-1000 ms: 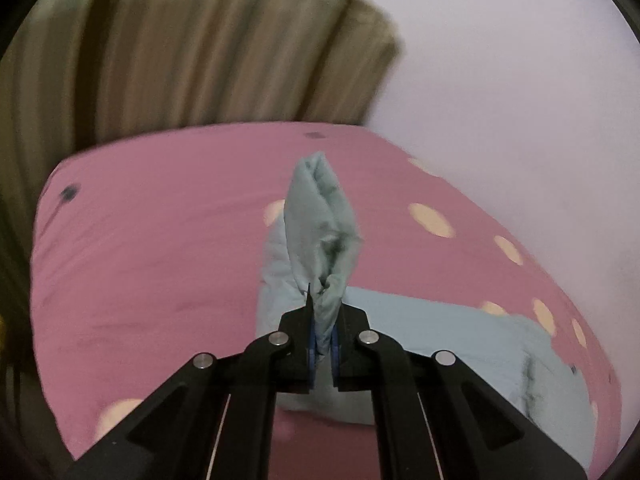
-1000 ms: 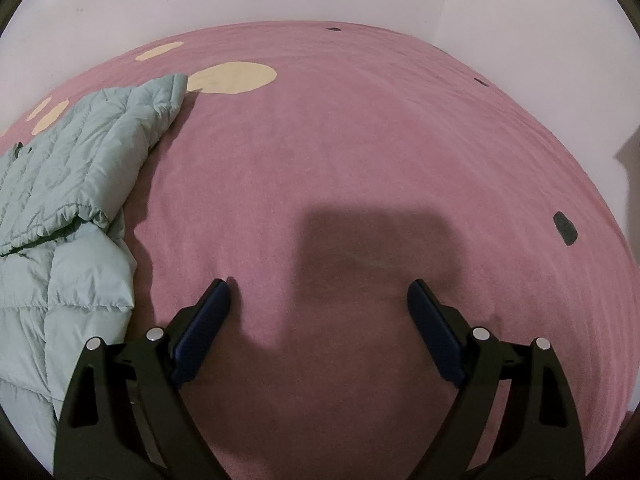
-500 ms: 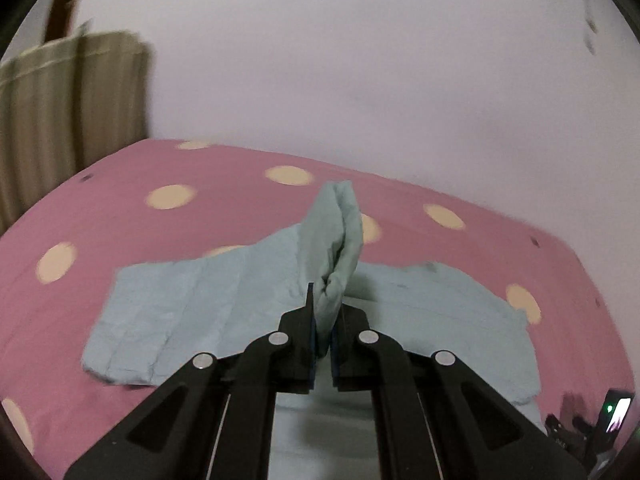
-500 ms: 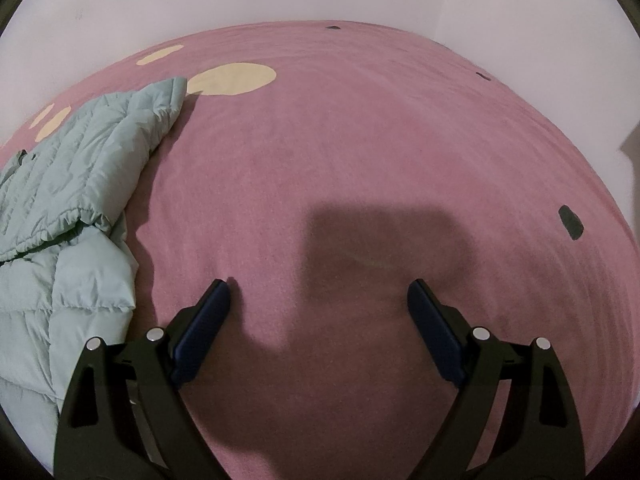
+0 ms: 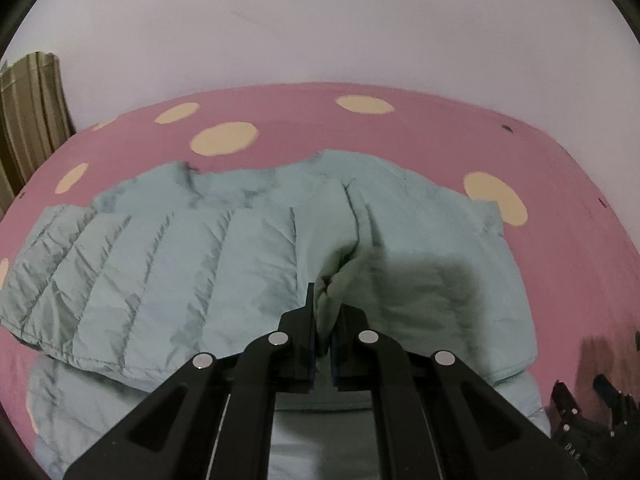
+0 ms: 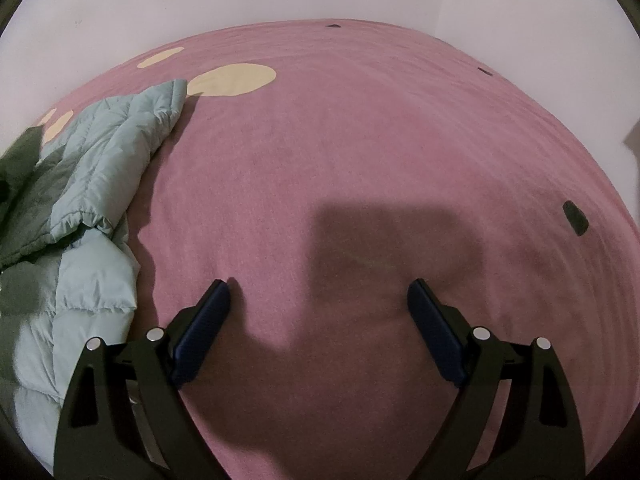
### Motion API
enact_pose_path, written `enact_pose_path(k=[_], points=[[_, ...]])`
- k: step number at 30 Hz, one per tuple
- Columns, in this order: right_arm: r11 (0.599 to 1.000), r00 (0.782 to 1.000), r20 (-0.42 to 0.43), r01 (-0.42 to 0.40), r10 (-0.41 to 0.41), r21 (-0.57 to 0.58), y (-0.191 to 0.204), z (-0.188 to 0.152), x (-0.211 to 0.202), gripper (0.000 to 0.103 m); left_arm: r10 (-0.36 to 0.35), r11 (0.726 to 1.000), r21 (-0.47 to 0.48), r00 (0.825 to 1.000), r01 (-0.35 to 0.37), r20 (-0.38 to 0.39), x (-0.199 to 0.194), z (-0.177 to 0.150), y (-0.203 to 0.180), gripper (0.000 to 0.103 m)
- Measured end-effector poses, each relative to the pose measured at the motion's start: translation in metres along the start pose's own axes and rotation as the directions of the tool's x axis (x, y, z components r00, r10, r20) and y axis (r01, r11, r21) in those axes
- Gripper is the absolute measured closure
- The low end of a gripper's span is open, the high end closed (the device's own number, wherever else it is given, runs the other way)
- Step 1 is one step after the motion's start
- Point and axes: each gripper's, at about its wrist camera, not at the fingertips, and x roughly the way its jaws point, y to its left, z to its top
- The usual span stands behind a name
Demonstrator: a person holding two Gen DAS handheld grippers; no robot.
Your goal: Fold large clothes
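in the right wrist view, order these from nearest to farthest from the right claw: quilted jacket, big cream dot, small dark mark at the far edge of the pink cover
From the right claw:
1. quilted jacket, on the left, beside the claw.
2. big cream dot, farther back on the left, past the jacket's tip.
3. small dark mark, at the cover's far edge by the wall.
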Motion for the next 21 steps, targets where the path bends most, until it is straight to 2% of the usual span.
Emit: enact_pose_path(k=[7,9,11,13,15,17,20,21], points=[[1.0,1.0,0.0,0.0,0.0,0.003,0.0,-0.001,-0.001,0.012,-0.029,0.999,0.036,0.999,0.031,-0.039,0.02,-0.003,-0.044,0.097],[1.0,1.0,0.0,0.0,0.0,0.003,0.0,-0.001,-0.001,0.012,-0.04,0.997,0.058,0.997,0.043,-0.061,0.021,-0.004,-0.054,0.09],[1.0,1.0,0.0,0.0,0.0,0.003,0.0,-0.001,-0.001,0.012,-0.057,0.995,0.075,0.996,0.062,-0.065,0.013,-0.003,-0.059,0.07],[1.0,1.0,0.001,0.0,0.0,0.003,0.0,-0.001,-0.001,0.012,-0.089,0.991,0.092,0.995,0.093,-0.048,-0.001,-0.003,-0.059,0.057],[1.0,1.0,0.0,-0.002,0.002,0.006,-0.001,-0.001,-0.001,0.012,-0.108,0.987,0.116,0.994,0.108,-0.012,-0.025,-0.001,-0.053,0.05],[1.0,1.0,0.002,-0.004,0.004,0.008,-0.001,-0.002,-0.002,0.012,-0.114,0.984,0.138,0.993,0.109,0.028,-0.049,0.0,-0.038,0.048],[1.0,1.0,0.0,-0.006,0.006,0.012,-0.001,-0.001,-0.008,0.013,-0.071,0.99,0.13,0.995,0.061,0.072,-0.073,0.001,0.0,0.048],[1.0,1.0,0.0,0.0,0.0,0.011,-0.001,0.002,-0.013,0.017,-0.043,0.993,0.112,0.996,0.034,0.078,-0.08,0.001,0.023,0.048]])
